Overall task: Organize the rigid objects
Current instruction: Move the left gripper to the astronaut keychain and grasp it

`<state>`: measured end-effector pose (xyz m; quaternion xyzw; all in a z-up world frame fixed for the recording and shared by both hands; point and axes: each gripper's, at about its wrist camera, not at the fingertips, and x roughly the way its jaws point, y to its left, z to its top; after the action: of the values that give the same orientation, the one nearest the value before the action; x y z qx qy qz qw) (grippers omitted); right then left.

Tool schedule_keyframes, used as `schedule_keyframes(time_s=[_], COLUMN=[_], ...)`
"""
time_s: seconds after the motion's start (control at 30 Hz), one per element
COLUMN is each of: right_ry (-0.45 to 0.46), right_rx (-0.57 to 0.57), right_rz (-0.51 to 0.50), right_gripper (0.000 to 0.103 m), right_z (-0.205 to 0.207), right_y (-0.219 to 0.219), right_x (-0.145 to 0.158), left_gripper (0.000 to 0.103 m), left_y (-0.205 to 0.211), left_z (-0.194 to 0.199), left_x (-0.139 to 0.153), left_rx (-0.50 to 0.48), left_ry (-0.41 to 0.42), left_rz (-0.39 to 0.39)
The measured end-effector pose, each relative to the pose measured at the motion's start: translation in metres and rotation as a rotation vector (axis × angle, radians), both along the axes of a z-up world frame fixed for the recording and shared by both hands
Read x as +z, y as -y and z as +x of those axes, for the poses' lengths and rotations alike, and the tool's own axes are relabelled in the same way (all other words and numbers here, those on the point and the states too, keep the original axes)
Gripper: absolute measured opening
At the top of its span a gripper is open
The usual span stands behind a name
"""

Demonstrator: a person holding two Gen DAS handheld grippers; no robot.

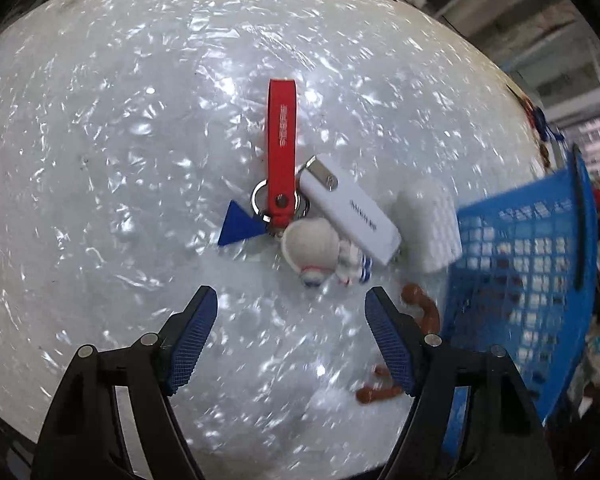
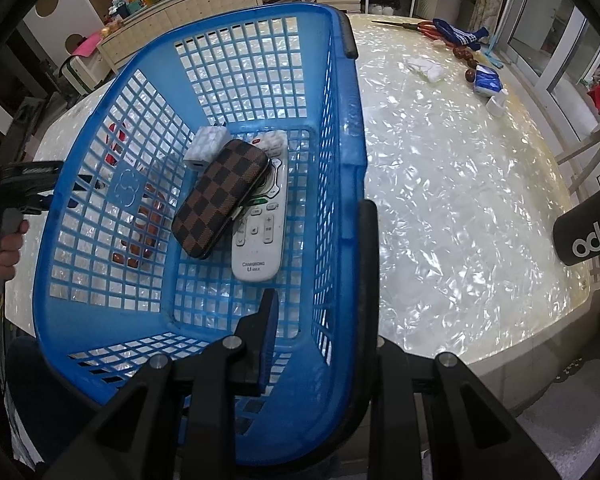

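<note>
Hovering spread and empty, the left tongs point down at the keyring on the surface, just beside the basket. The right tongs pinch the basket wall. Next move, I judge: lower and close on the red strap.

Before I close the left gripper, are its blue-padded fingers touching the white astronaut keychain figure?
Apart. The left wrist view shows the left gripper open, bare shiny table between its fingertips and the white astronaut figure.
</note>
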<state>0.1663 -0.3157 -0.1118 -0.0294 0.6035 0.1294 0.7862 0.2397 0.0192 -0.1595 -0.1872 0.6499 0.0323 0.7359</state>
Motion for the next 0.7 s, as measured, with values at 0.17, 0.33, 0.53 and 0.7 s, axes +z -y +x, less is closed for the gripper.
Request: schedule_keyframes(time_s=[0.17,0.33,0.53,0.7], right_ry=[0.001,0.000,-0.002,-0.001], right_rx=[-0.001,0.000,-0.004,-0.001], right_rz=[0.011,0.029,0.050,0.060], right_gripper=[0.024,0.024,0.024,0.024], right_z=[0.000,0.001,0.003,0.002], right_y=[0.001,0.004,0.007,0.008], right_x=[0.000,-0.001,-0.002,-0.001], left_gripper=[0.079,0.079,0.080,0.079], left_y=[0.004,0.015,0.023,0.015], left_z=[0.011,0.017,0.019,0.005], left_x=[-0.014,-0.018,-0.022,-0.021], left_rx=[0.117,0.196,0.305,0.350], left_ry=[-0.030,-0.027,-0.048,-0.054], left_rz=[0.004,0.066,0.095,0.101])
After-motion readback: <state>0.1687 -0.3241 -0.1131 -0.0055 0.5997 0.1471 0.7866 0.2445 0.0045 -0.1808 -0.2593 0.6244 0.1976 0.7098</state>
